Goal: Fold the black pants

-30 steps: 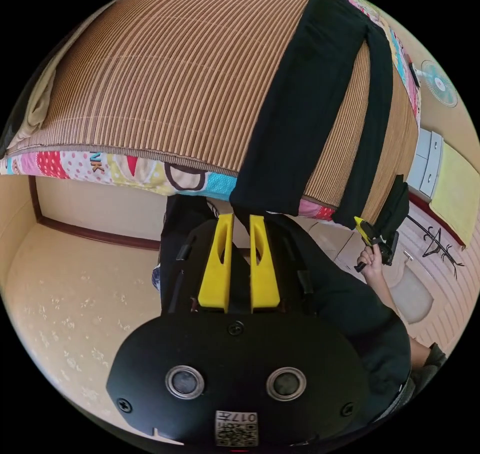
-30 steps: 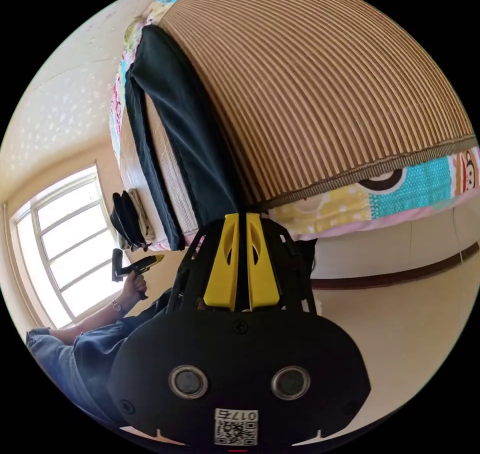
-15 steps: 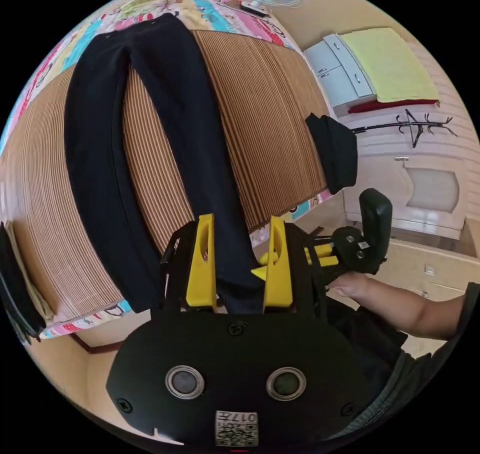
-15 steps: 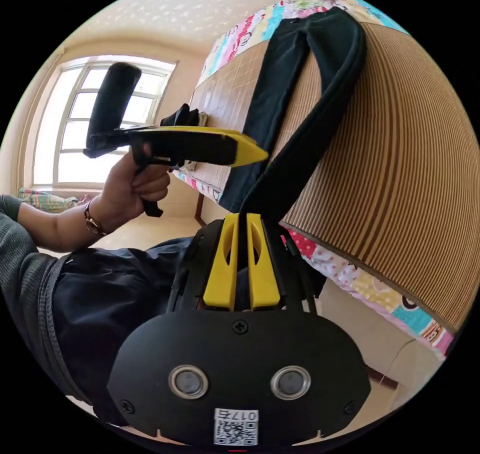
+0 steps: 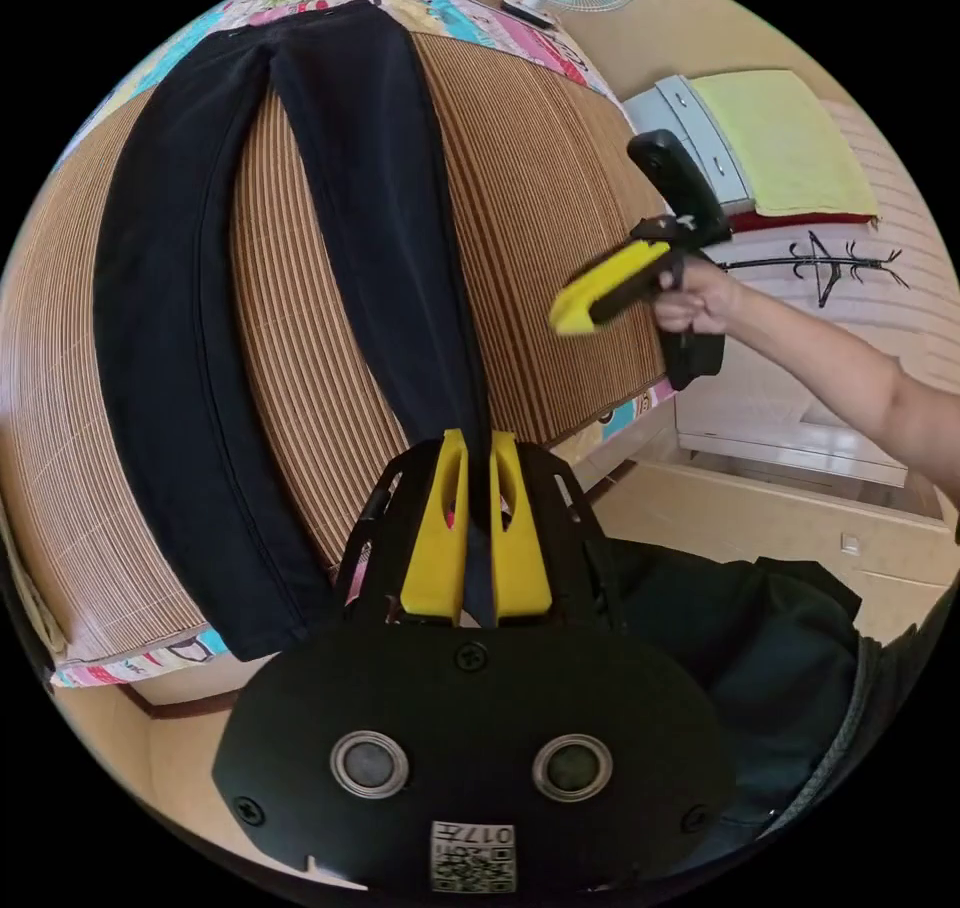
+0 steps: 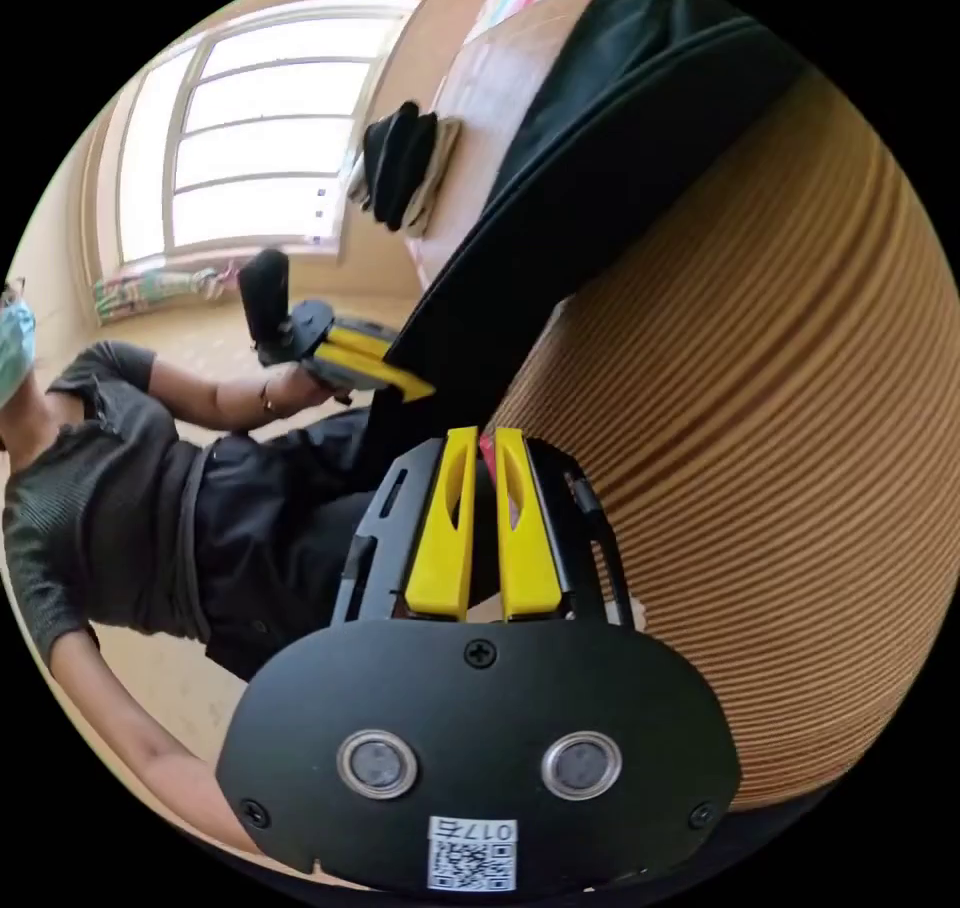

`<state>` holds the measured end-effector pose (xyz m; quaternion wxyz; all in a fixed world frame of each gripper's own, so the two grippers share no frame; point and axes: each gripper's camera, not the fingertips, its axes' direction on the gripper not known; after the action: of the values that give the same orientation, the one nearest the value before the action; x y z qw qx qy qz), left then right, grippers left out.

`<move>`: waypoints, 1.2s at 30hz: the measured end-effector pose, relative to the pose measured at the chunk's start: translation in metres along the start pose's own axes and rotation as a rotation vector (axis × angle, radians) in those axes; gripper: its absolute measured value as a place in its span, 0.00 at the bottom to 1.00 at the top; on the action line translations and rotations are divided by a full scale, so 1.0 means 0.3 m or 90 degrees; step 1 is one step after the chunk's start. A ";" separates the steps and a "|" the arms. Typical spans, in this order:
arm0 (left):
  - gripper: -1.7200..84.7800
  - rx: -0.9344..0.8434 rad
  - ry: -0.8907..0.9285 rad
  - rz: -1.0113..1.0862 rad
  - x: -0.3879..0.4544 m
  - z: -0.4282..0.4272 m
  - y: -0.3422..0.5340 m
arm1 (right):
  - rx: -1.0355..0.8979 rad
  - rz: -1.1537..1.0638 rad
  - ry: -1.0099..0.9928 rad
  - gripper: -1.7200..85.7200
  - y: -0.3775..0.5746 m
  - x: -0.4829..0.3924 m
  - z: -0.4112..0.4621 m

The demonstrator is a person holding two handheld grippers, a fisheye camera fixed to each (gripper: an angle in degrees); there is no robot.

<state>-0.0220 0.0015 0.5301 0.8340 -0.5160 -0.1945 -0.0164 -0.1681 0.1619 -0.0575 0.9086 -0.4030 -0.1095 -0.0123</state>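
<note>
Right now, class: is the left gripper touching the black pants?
Touching. The left gripper view shows the left gripper with both yellow jaws closed on the hem of one leg of the black pants.

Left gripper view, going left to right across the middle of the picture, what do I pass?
One leg of the black pants → a strip of the striped bamboo mat → the other leg → more mat → the right hand-held gripper → the person's hand holding it.
</note>
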 end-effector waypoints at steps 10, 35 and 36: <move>0.06 0.026 0.116 0.011 -0.247 0.013 0.050 | 0.541 0.259 0.019 0.18 -0.691 0.386 -0.522; 0.07 0.151 0.068 -0.216 -0.755 -0.387 0.459 | 0.426 0.102 0.492 0.07 -1.760 -0.338 0.478; 0.07 0.152 0.074 -0.215 -0.758 -0.388 0.462 | 0.407 0.072 0.468 0.08 -1.679 -0.329 0.514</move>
<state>-0.1648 -0.0741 0.2886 0.8846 -0.3715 -0.2304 -0.1622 -0.3491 -0.0714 0.3898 0.9646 -0.0781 0.2421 -0.0697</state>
